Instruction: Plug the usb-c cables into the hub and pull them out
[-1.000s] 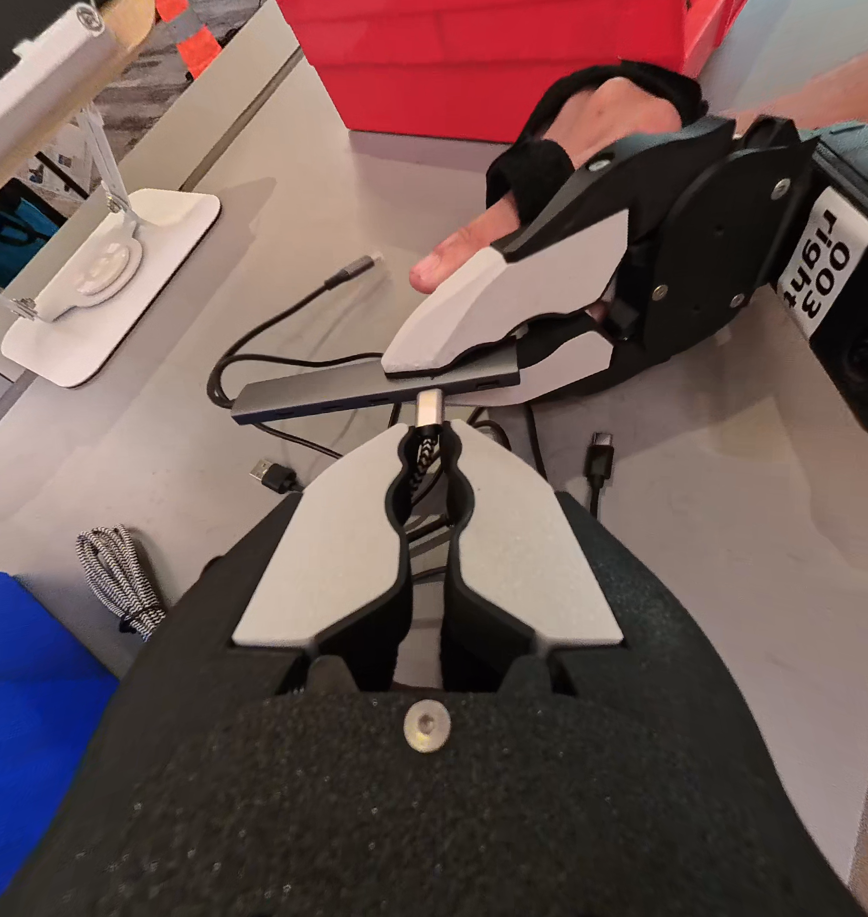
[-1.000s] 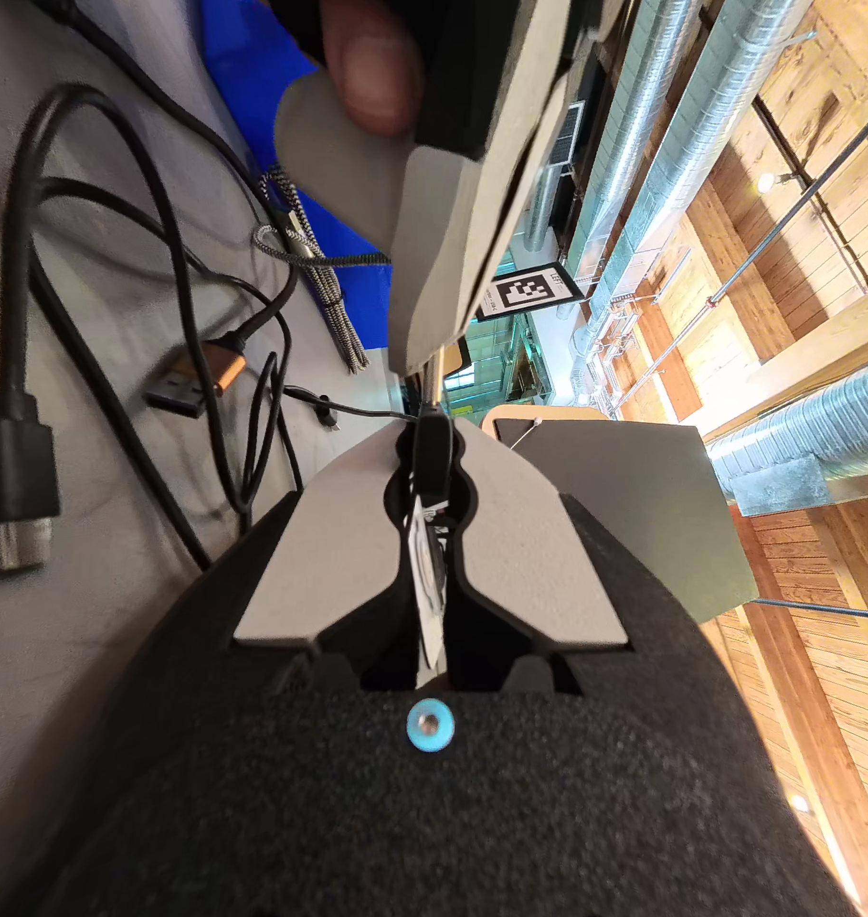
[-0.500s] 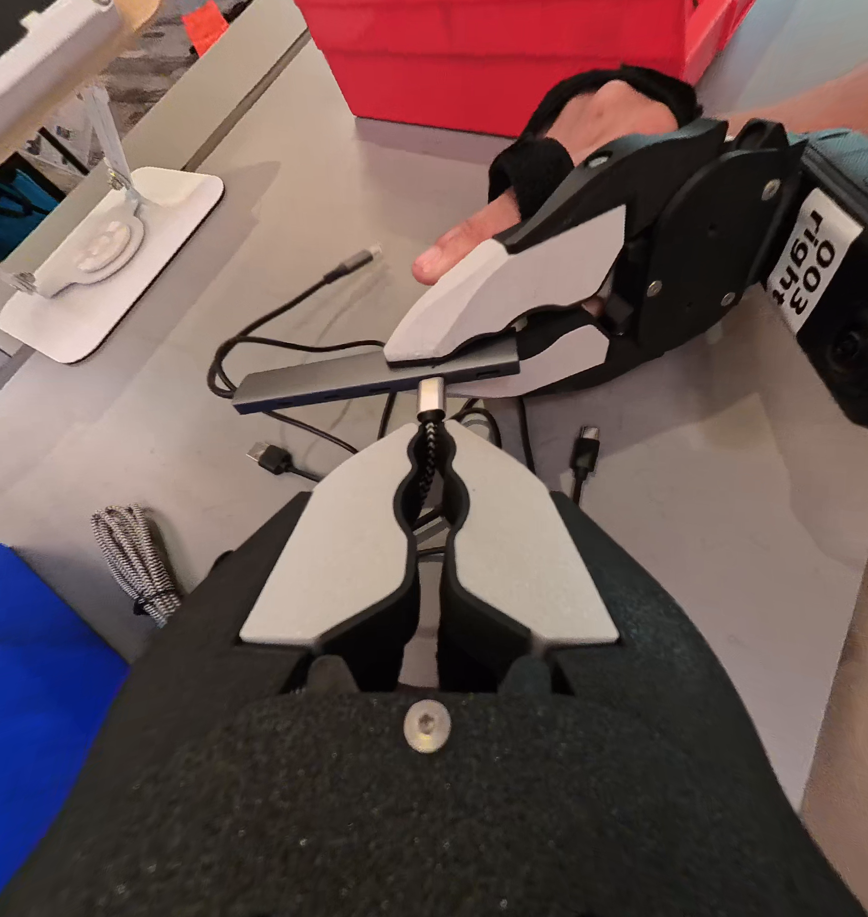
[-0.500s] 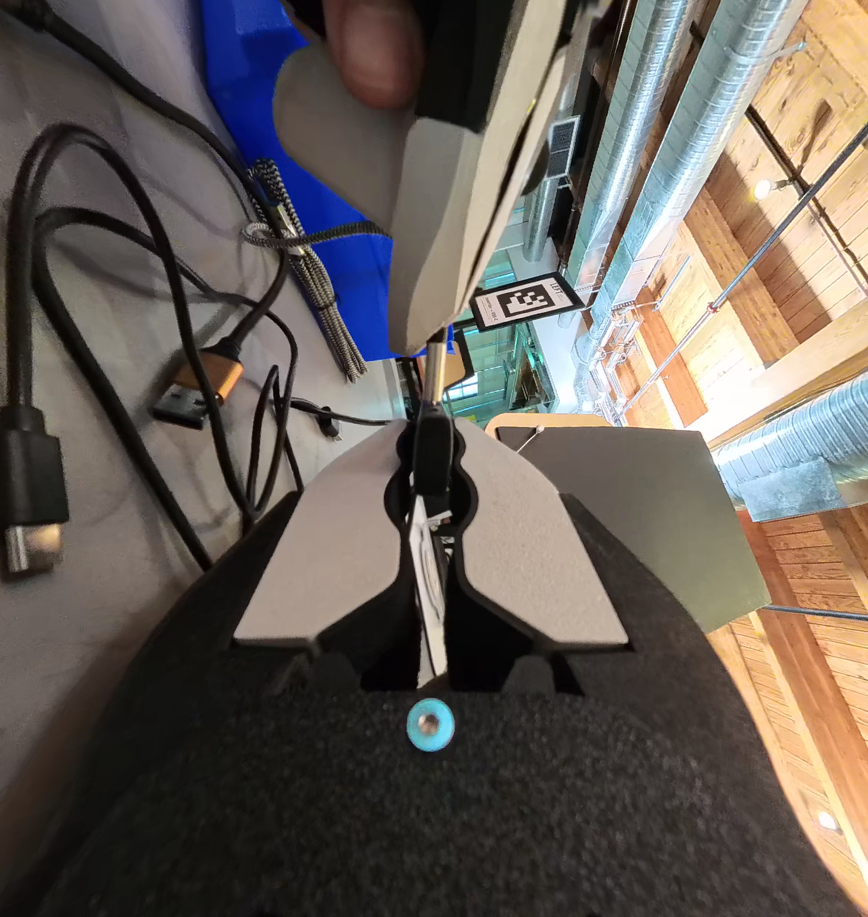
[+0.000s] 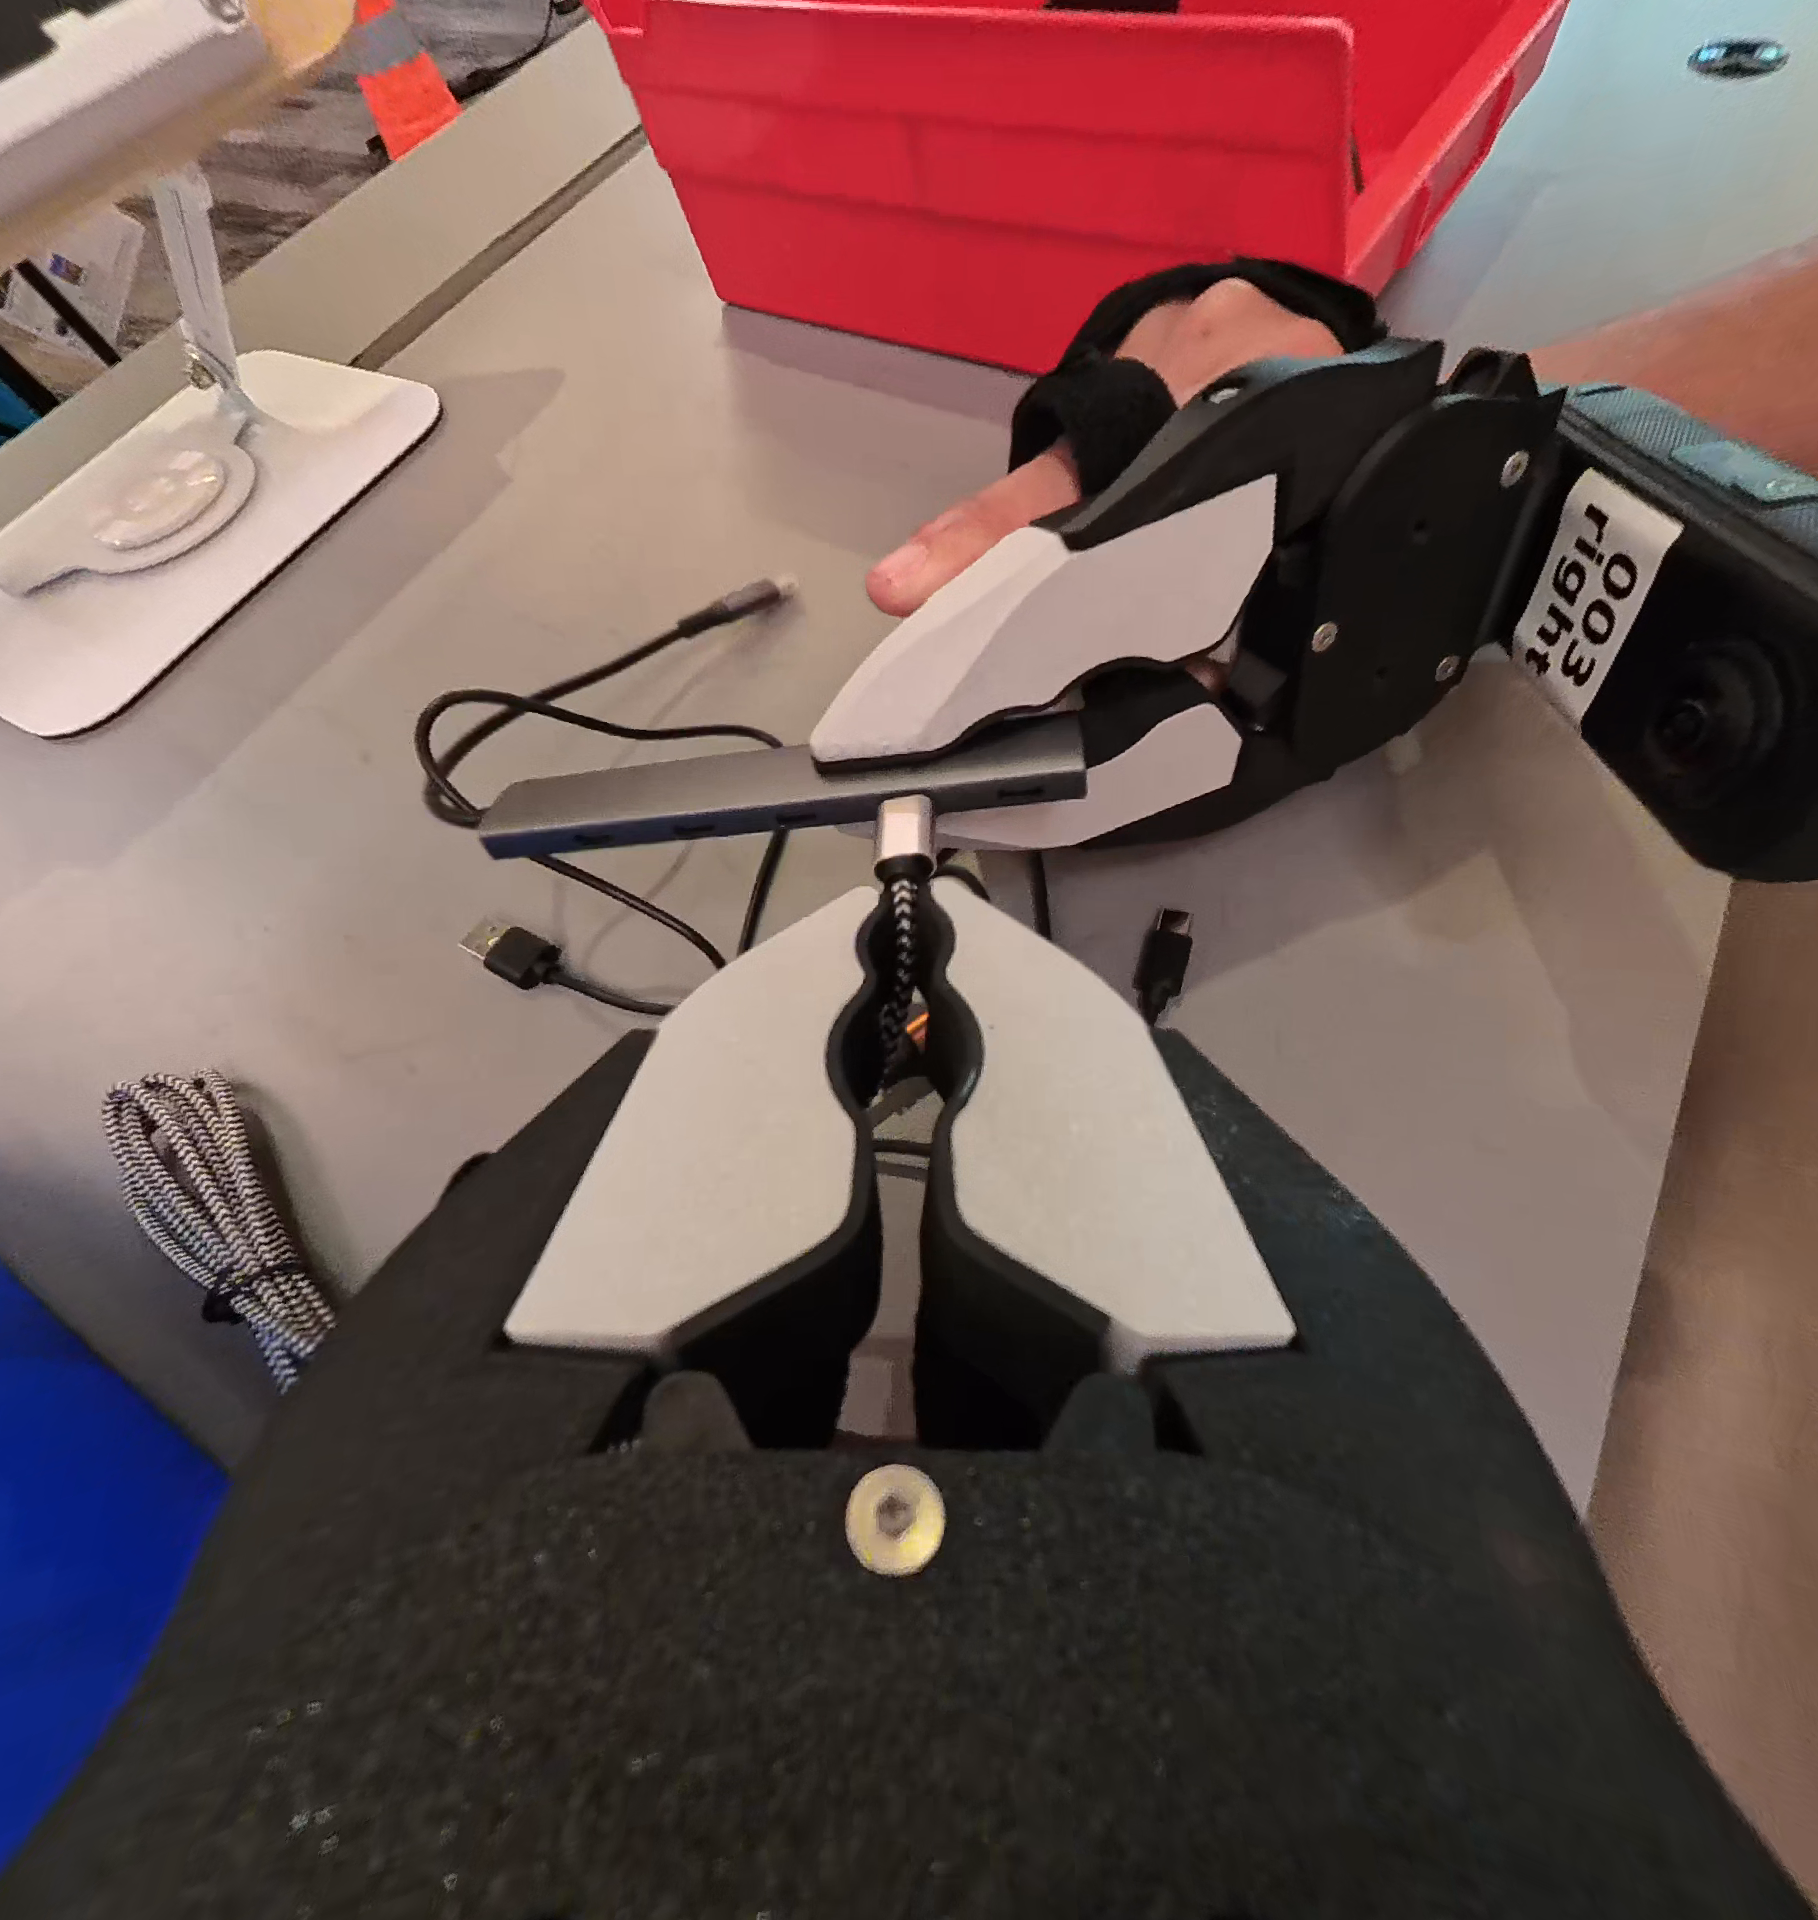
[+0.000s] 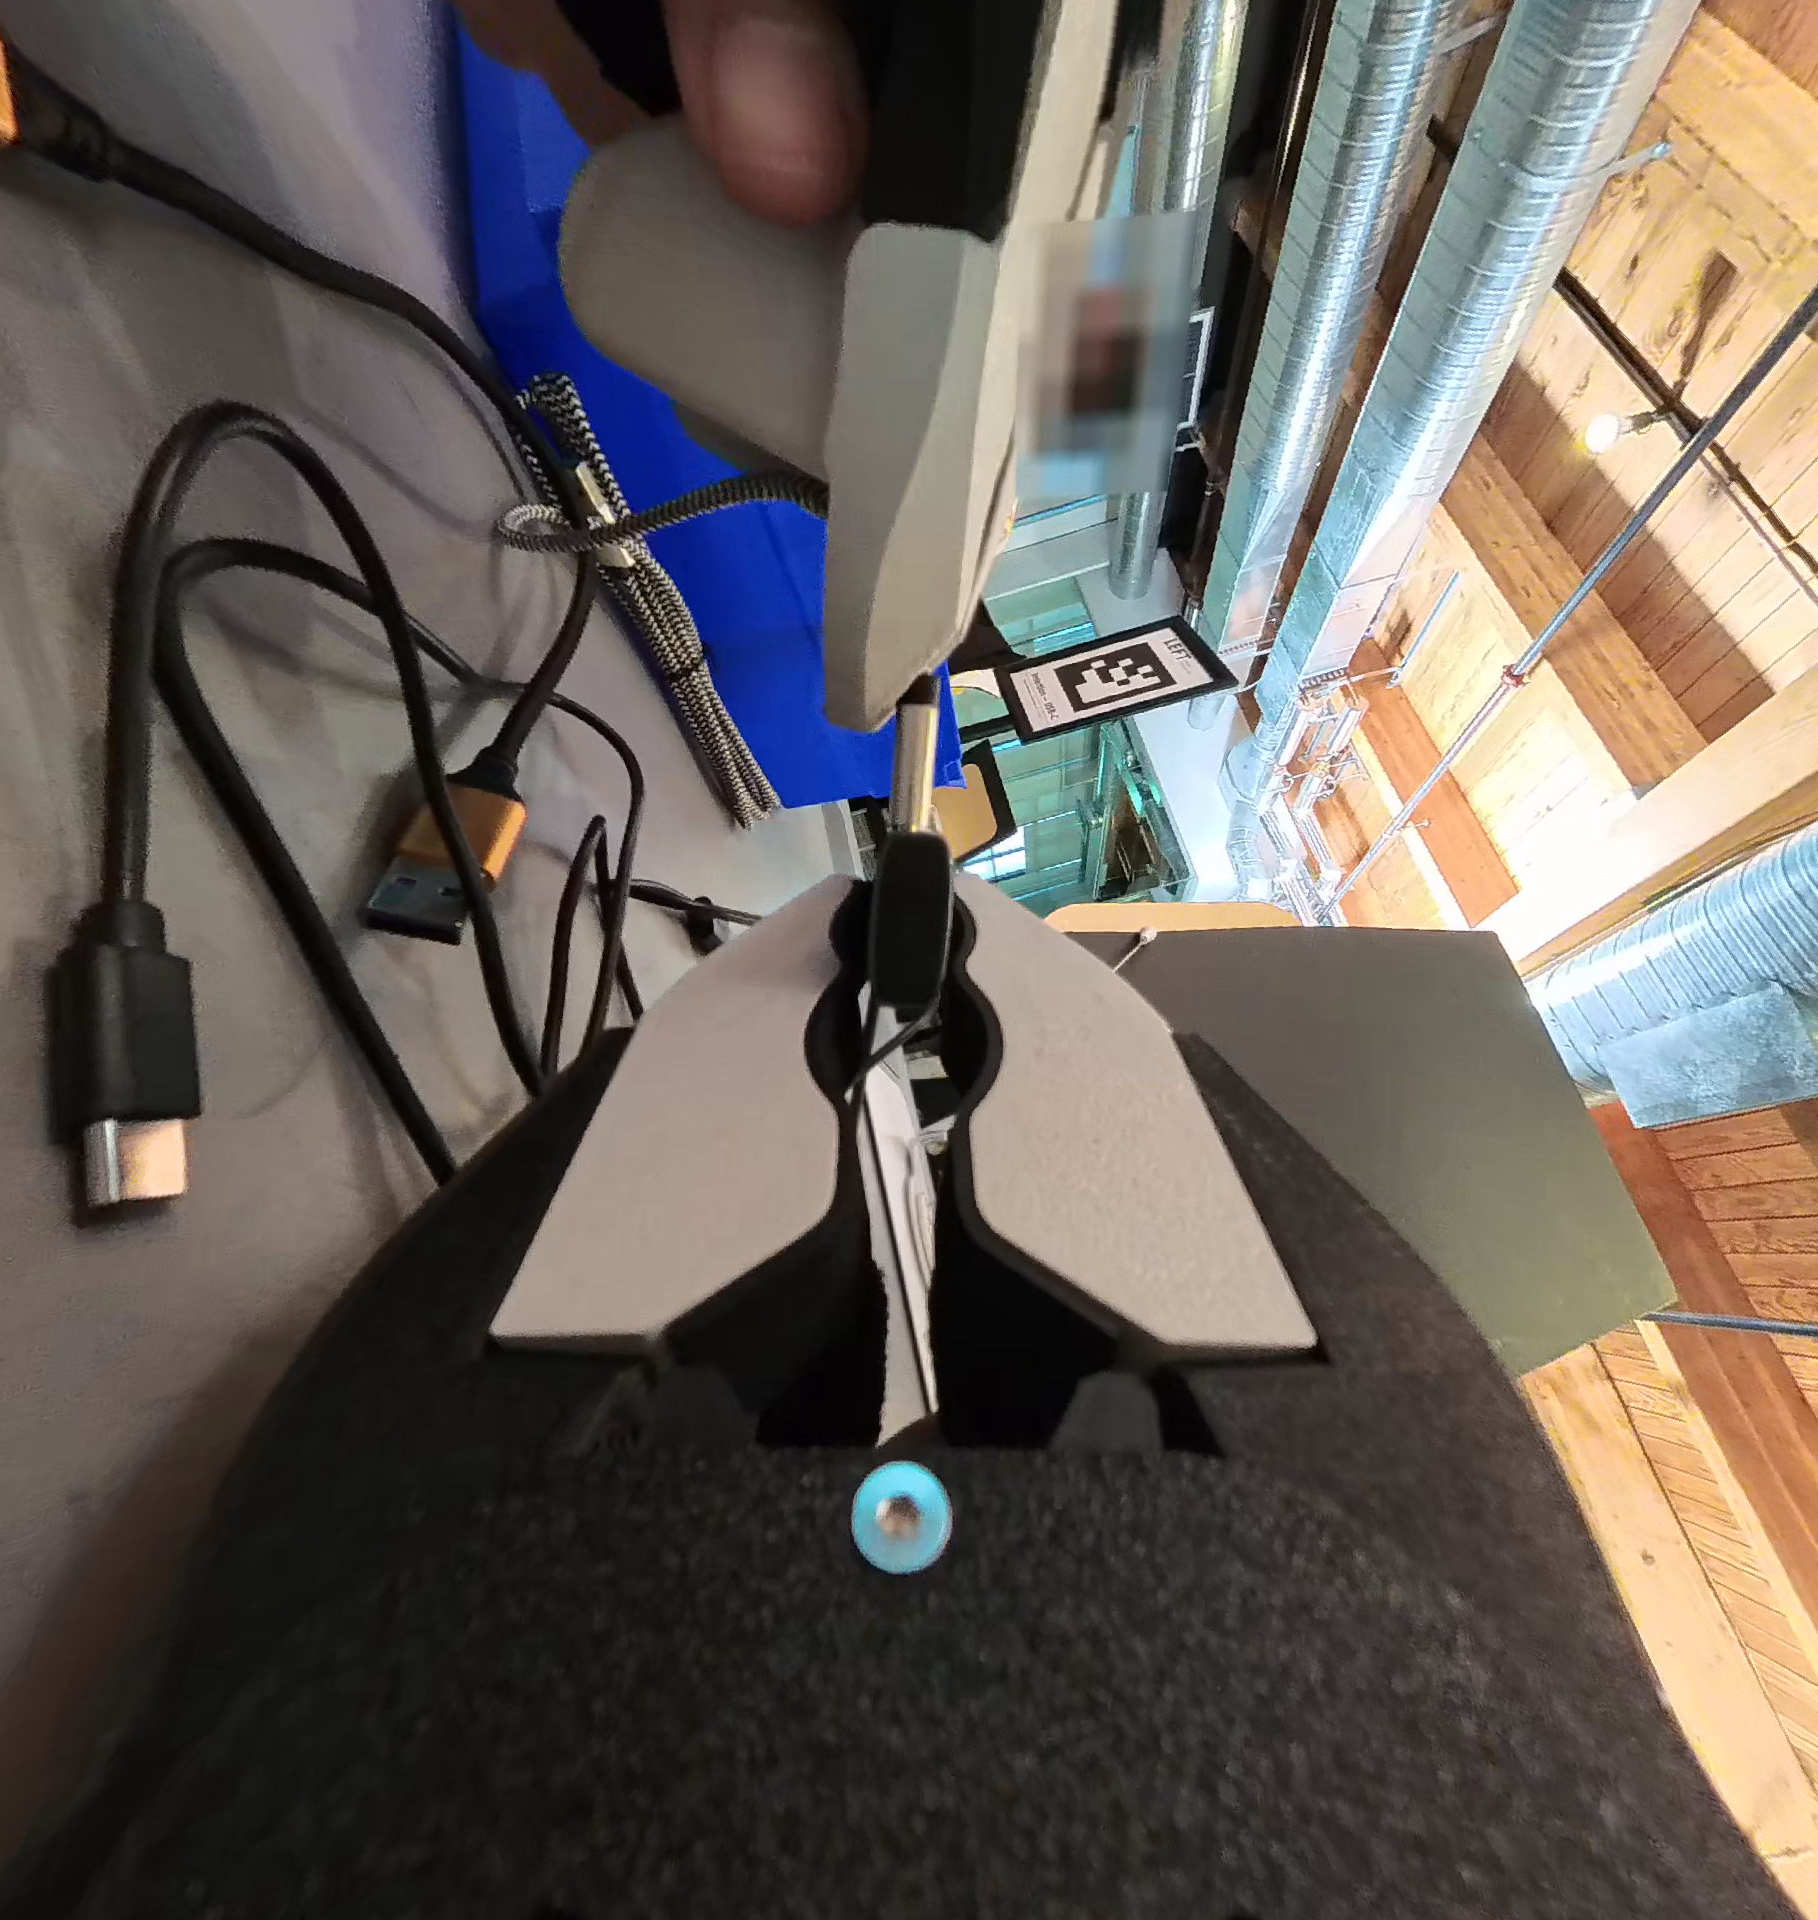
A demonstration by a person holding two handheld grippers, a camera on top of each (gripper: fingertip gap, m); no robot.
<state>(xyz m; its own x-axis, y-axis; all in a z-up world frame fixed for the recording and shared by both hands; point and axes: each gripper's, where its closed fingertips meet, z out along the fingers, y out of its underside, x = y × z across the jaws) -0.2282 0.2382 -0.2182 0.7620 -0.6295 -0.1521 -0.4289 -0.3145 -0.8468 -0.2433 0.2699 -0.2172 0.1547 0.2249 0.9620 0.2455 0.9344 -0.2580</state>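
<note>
Grey hub (image 5: 697, 795) held level above the table (image 5: 624, 499), clamped at one end between the fingers of the right gripper (image 5: 946, 774). Left gripper (image 5: 905, 914) closed on a braided usb-c cable (image 5: 900, 966) just behind its silver plug (image 5: 903, 829), which meets the hub's near edge; how deep it sits cannot be told. A loose black cable (image 5: 572, 717) and black usb-c plug (image 5: 1165, 945) lie on the table below. Red bin (image 5: 988, 208) behind, blue bin (image 5: 32, 1403) to the left.
</note>
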